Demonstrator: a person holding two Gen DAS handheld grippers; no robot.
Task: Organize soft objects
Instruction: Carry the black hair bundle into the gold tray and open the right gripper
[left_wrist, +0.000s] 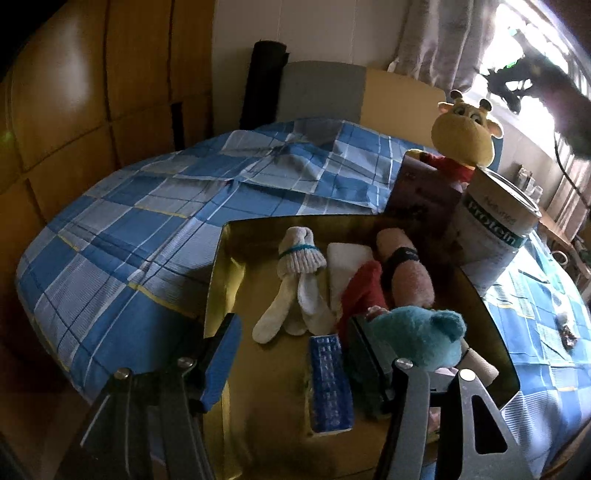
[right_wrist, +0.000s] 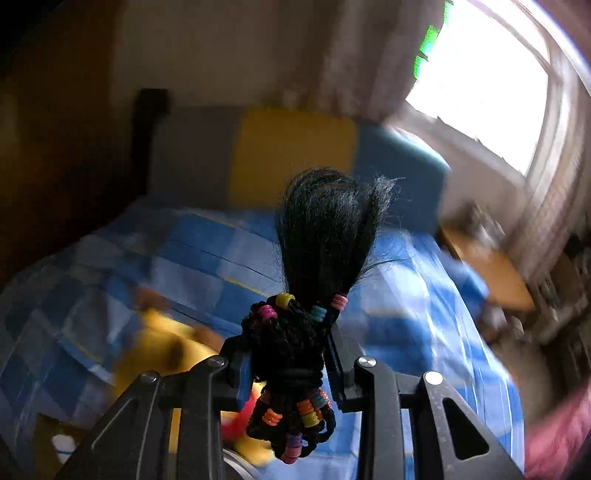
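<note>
In the left wrist view a yellow box (left_wrist: 258, 369) lies on the bed and holds white socks (left_wrist: 299, 288), a white folded cloth (left_wrist: 347, 258), a pink roll with a black band (left_wrist: 406, 266), a red cloth (left_wrist: 364, 291), a blue block (left_wrist: 328, 380) and a teal plush (left_wrist: 417, 336). My left gripper (left_wrist: 295, 354) is open just above the box's near end. In the right wrist view my right gripper (right_wrist: 288, 350) is shut on a black braided hair bundle with coloured beads (right_wrist: 325, 236), held up above the bed.
A blue plaid bedspread (left_wrist: 129, 221) covers the bed. A yellow giraffe plush (left_wrist: 465, 129), a dark box (left_wrist: 424, 188) and a protein tin (left_wrist: 495, 225) stand behind the yellow box. A wooden wardrobe (left_wrist: 74, 92) is at left, a window (right_wrist: 480, 81) at right.
</note>
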